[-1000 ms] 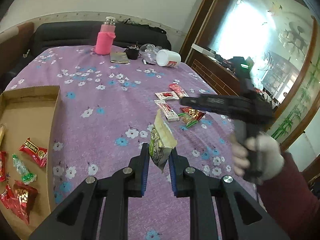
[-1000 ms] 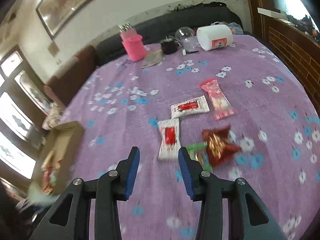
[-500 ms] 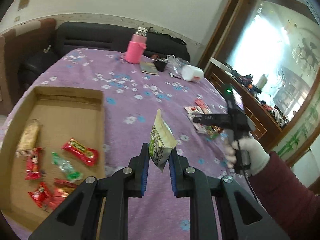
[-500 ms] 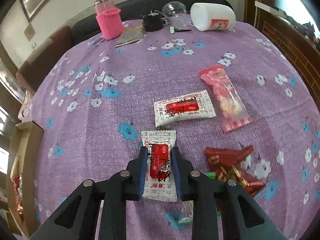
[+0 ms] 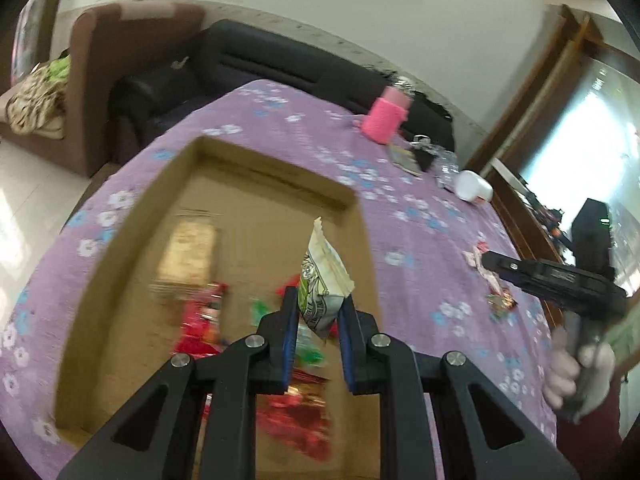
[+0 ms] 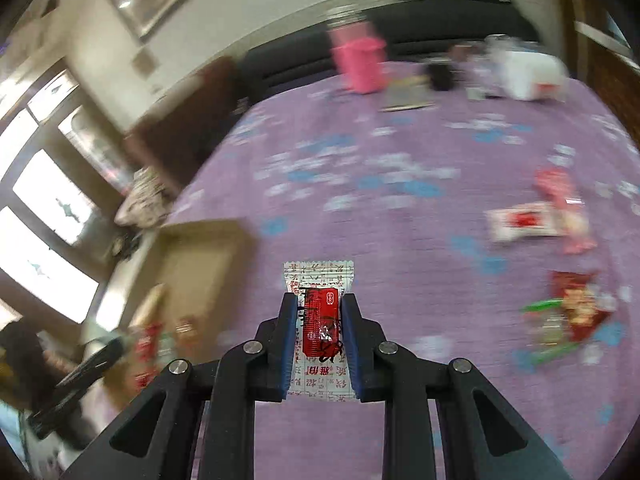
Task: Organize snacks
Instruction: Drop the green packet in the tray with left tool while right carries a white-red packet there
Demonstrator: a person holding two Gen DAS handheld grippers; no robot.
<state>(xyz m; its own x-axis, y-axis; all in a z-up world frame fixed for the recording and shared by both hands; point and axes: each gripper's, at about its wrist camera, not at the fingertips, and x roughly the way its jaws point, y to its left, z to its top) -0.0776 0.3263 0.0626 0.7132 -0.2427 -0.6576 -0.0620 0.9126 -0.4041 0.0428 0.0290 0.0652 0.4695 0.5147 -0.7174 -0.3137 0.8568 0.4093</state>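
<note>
My left gripper [image 5: 317, 312] is shut on a white and green snack packet [image 5: 323, 280] and holds it above the cardboard box [image 5: 280, 184], whose floor carries several red, green and tan snacks [image 5: 200, 312]. In the right wrist view my right gripper [image 6: 319, 312] is shut on a white packet with a red label [image 6: 320, 304], lifted over the purple cloth. The same box [image 6: 200, 256] lies to its left. From the left wrist view the right gripper [image 5: 492, 262] shows at the right edge, held in a gloved hand [image 5: 576, 368].
Loose snacks [image 6: 524, 222] and a red and green pair [image 6: 572, 308] lie on the cloth at right. A pink bottle [image 6: 360, 60], a dark cup [image 6: 440, 74] and a white tub [image 6: 528, 74] stand at the far edge. Sofas [image 5: 280, 64] back the table.
The left gripper swung left with its packet until it hung over the box. The right gripper shut on the red-label packet, lifted it and swung left toward the box.
</note>
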